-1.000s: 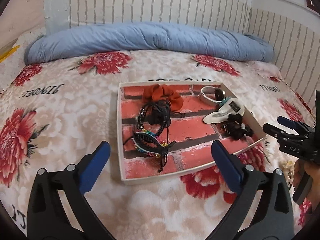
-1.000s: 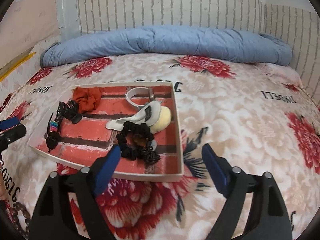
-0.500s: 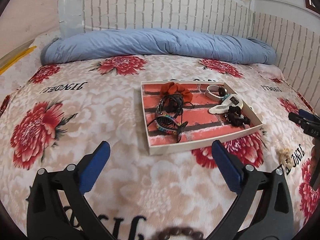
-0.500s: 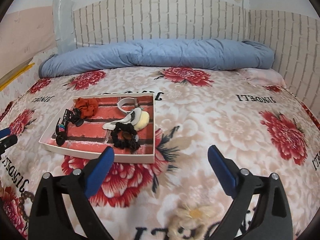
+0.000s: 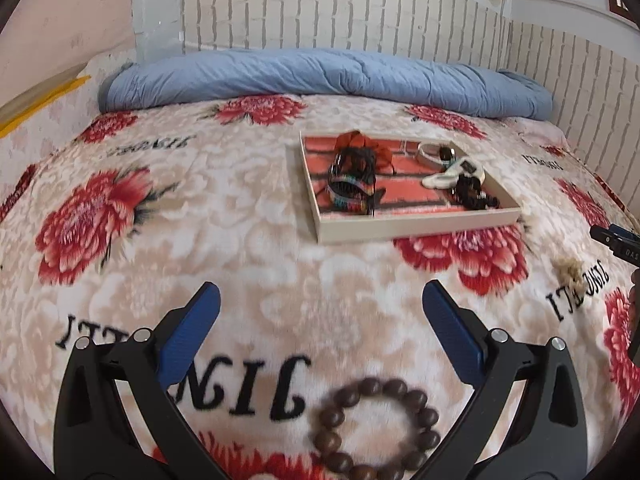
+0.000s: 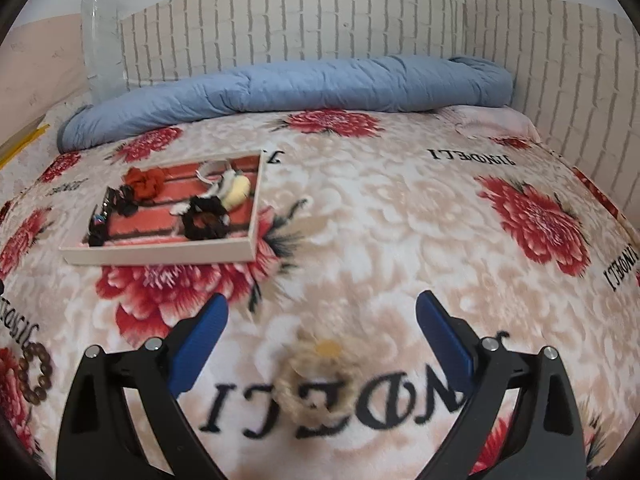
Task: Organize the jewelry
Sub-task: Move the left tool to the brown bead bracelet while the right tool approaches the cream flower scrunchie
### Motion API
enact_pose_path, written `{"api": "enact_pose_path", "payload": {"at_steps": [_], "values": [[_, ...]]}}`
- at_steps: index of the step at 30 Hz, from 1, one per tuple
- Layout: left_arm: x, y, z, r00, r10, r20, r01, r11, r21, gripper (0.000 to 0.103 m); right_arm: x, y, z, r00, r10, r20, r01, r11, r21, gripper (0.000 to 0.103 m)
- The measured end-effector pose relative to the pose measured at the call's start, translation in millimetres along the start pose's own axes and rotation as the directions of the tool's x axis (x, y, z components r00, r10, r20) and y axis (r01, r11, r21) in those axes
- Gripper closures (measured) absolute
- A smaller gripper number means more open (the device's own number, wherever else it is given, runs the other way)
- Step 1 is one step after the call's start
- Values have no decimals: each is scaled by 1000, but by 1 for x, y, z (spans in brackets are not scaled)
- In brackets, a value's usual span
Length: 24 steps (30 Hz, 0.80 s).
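Two things show only from the left wrist: a brown bracelet of round wooden beads, lying in a loop on the plush floral blanket close under the left gripper, and the tip of the right gripper at the right edge. The left gripper's blue-padded fingers stand wide apart, holding nothing, and the bracelet lies below and between them, untouched. Farther off sits the shallow white cardboard tray with a red brick-print floor, which holds an orange fabric scrunchie, a black claw clip with a rainbow stripe, a black ruffled scrunchie and a white band.

From the right wrist, a beige fuzzy hair tie with a small yellow centre lies on the blanket between the right gripper's spread, empty fingers; it is blurred, so its exact shape is hard to tell. This view shows the tray from its other side, with a pale yellow puff at the right wall. A rolled blue quilt lies along the white brick-pattern headboard.
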<state>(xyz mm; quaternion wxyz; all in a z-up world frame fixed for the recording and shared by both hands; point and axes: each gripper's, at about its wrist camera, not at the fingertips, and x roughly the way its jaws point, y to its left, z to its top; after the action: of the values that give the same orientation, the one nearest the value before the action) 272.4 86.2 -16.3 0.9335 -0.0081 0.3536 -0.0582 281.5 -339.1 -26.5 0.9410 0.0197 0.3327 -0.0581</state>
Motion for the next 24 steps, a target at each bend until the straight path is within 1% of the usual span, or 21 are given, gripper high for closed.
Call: {"api": "enact_pose_path", "payload": {"at_steps": [4,9,12,15,17,19,20,22,24], "values": [[-1,4,-21,1000,0,-13,0,1000,-5,5,-2,-8,-12,1000,-18,-4,18,1000,-1,10],[4,7,-46,998,6,-63,-8,1000,-24,5,2,-13,-25,999,-47,-18,47,999,-16,10],[8,5,-60,996,17,-91,-19,1000,-13,7,7,-13,-29,997,-65,-32,64,997,-36,10],[6,5,-65,996,17,-90,-18,1000,-15,8,13,-16,-35,995,-83,-48,82,996,-36,10],[5,6,-68,996,12,-90,-14,1000,-19,8,17,-19,-37,995,-82,-61,80,996,-28,10],[7,7,-71,994,7,-108,-9,1000,-18,12,25,-22,-41,992,-85,-88,83,996,-24,11],[8,6,-73,993,3,-119,-5,1000,-15,15,28,-23,-42,991,-89,-97,87,996,-22,11],[11,5,-77,990,-1,-139,0,1000,-7,18,34,-25,-44,989,-93,-118,92,996,-13,14],[13,4,-78,989,-2,-149,2,1000,-5,21,42,-26,-45,984,-101,-146,100,995,-14,21]]}}
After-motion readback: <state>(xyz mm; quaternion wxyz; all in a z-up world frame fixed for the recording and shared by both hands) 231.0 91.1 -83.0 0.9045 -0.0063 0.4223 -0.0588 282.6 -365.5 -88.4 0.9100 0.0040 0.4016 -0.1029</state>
